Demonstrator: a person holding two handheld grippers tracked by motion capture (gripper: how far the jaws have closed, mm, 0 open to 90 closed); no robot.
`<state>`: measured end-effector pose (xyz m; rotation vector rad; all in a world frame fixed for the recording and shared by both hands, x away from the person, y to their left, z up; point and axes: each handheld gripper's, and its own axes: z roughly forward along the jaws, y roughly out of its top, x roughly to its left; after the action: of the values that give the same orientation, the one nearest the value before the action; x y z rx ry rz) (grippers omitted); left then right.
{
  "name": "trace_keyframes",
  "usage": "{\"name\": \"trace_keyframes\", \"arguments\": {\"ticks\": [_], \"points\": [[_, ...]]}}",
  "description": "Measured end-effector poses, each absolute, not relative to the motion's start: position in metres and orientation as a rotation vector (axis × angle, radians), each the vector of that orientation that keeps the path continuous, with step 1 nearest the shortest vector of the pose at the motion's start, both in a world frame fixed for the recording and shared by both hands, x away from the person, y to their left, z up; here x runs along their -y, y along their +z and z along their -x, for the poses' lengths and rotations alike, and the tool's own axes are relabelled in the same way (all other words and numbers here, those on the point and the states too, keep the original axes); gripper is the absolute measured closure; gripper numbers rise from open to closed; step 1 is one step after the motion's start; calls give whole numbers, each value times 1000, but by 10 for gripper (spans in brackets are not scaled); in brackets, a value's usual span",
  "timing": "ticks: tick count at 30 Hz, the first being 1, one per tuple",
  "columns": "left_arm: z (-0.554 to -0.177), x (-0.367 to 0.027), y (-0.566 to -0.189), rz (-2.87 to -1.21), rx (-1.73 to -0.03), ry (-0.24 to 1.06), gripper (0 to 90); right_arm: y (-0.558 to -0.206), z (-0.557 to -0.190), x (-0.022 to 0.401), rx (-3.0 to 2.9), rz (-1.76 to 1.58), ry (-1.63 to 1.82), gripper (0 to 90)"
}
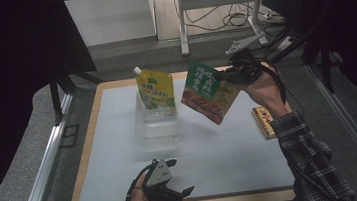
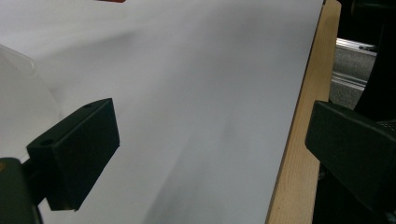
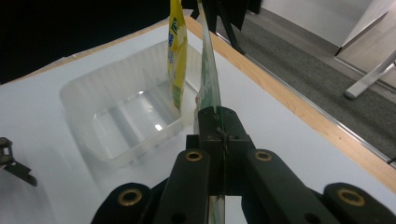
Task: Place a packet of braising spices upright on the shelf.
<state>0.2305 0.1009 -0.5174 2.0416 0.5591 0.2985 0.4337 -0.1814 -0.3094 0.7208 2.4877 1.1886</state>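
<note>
right claw [image 1: 225, 77] clamps green pouch [image 1: 208, 93] edge | held above white mat [image 1: 120, 137]

Print on green pouch [image 1: 208, 91] and yellow pouch [image 1: 155, 89] too small to read, snack bar [image 1: 263, 121] label unreadable

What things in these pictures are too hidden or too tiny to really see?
- Green pouch: the print is too small to read in the high view; the right gripper view shows it edge-on.
- Yellow pouch: its bottom sits behind the clear tub wall.
- Snack bar: label too small, partly behind the sleeve.
- Left gripper: its view cuts off the jaws at the edges.
</note>
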Motion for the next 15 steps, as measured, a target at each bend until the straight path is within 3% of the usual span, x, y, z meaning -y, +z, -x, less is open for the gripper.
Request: {"name": "trace_keyframes", "arguments": {"ticks": [15], "points": [[-231, -102, -517, -2025, -568, 316, 13, -289, -422, 171, -2532, -637, 1245, 892]]}}
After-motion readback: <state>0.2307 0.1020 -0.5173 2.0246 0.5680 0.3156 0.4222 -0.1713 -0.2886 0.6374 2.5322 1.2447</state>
